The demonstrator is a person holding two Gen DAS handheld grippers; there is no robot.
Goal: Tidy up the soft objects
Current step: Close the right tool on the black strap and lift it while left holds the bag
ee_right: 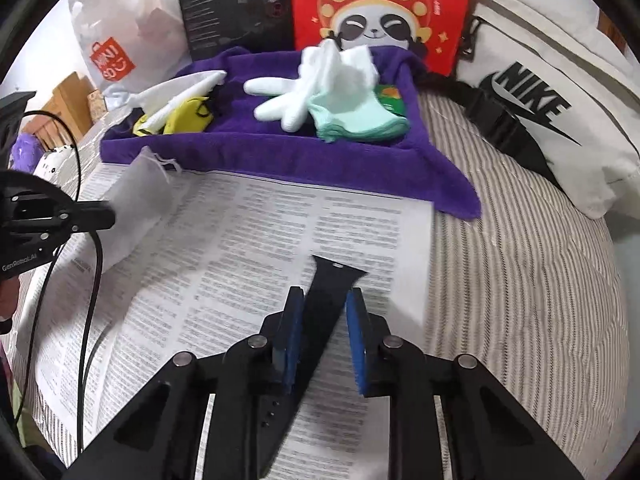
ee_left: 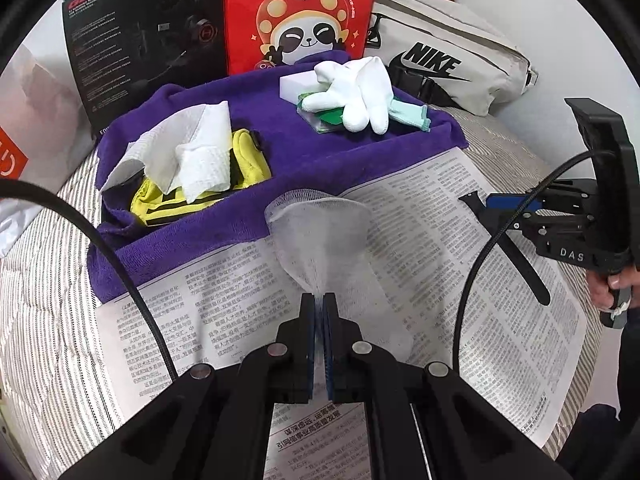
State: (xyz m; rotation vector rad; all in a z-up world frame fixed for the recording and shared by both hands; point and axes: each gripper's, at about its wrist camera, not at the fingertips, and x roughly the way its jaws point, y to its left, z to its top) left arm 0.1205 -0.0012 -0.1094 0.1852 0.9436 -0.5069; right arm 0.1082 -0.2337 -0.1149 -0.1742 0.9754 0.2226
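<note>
My left gripper (ee_left: 319, 300) is shut on a white mesh pouch (ee_left: 320, 232), held over the newspaper (ee_left: 440, 216); the pouch also shows in the right wrist view (ee_right: 136, 196). My right gripper (ee_right: 322, 300) is open, its jaws on either side of a black watch strap (ee_right: 324, 304) that lies on the newspaper (ee_right: 240, 240). The strap also shows in the left wrist view (ee_left: 516, 256). A purple towel (ee_left: 304, 160) behind holds white gloves (ee_left: 356, 88), a paper towel (ee_left: 192, 152), a yellow item (ee_left: 248, 156) and a white sponge (ee_left: 294, 84).
A red panda bag (ee_left: 300, 12), a black box (ee_left: 144, 36) and a white Nike bag (ee_left: 452, 56) stand behind the towel. A plastic bag with an orange logo (ee_right: 112, 60) lies at the left. Everything rests on a striped bed cover (ee_right: 520, 280).
</note>
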